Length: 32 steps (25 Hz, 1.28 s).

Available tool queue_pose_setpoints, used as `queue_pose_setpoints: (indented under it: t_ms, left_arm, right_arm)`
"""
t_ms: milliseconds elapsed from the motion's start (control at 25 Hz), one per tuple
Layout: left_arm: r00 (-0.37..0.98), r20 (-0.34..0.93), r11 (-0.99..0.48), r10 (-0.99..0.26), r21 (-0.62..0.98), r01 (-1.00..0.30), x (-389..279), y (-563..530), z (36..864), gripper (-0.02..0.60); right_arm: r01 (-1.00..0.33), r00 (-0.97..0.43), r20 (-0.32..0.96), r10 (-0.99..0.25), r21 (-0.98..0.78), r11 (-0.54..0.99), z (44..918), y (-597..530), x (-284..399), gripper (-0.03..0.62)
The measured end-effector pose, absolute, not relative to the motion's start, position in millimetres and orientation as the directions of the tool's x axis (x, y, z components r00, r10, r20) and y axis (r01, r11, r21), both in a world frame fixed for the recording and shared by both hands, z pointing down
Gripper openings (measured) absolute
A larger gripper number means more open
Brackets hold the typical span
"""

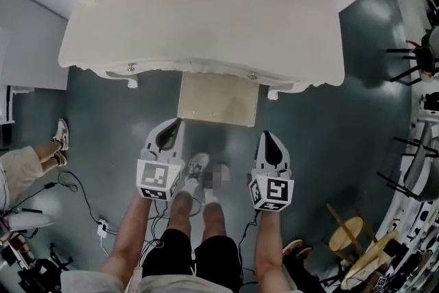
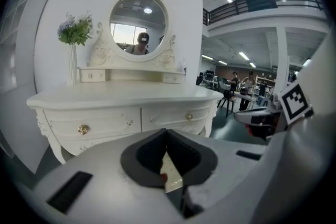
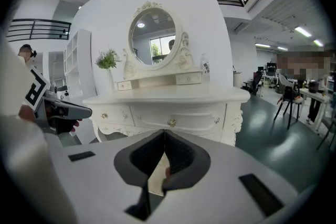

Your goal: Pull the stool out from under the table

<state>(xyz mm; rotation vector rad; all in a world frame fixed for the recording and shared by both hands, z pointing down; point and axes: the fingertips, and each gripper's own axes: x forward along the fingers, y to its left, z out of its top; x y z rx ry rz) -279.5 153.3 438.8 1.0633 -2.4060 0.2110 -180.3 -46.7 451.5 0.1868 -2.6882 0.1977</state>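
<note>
Both tools are pressed shut with nothing in them. The dark pads of the left gripper [image 2: 167,131] meet at the tips, and so do those of the right gripper [image 3: 164,132]. Seen from above, the left gripper [image 1: 180,121] and the right gripper [image 1: 266,136] are held side by side in front of the person's legs, each pointing at the furniture ahead.

The stool [image 1: 218,98] stands just beyond them. It has a squarish cream seat with a slightly mottled top. Its far part is tucked under the front edge of the table [image 1: 206,31], between the table's front legs, and its near edge sticks out over the dark floor [image 1: 329,113]. The left tip lines up with the seat's near left corner, though I cannot tell whether it touches. The right tip stops a little short of the near right corner.

Only the head view shows the seat clearly. It also shows cables [image 1: 82,199] trailing on the floor and another person's legs [image 1: 27,161] off to the left. The gripper views instead face the table front. They show curved white drawers with brass knobs [image 2: 83,129], an oval mirror [image 2: 139,21] in a carved frame, and a vase of flowers [image 2: 75,34] on the left of the top. The right gripper view adds a small bottle [image 3: 206,66] beside the mirror.
</note>
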Motion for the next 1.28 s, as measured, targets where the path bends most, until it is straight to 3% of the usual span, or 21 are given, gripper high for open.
queue_pose_setpoints:
  t_ms: [640,1120,1280]
  left_arm:
    - [-0.499,0.561,0.658,-0.66,0.112,-0.745,-293.7,144.9,631.1,0.005]
    - [-0.47,0.602,0.67,-0.646,0.153,-0.726,-306.4,147.7,704.5,0.006]
    - [-0.457,0.609,0.699,-0.648,0.238,-0.674,-316.3,153.0,719.2,0.074]
  right_arm:
    - [-0.189,-0.833,0.545,-0.097,-0.115,0.975,636.3,-66.9,-201.0,0.014]
    - [-0.196,-0.798,0.6,-0.059,-0.166,0.966,721.0,-82.1,-207.0,0.014]
    - [-0.19,-0.796,0.605,-0.027,-0.208,0.959,732.0,-88.2,-215.7,0.017]
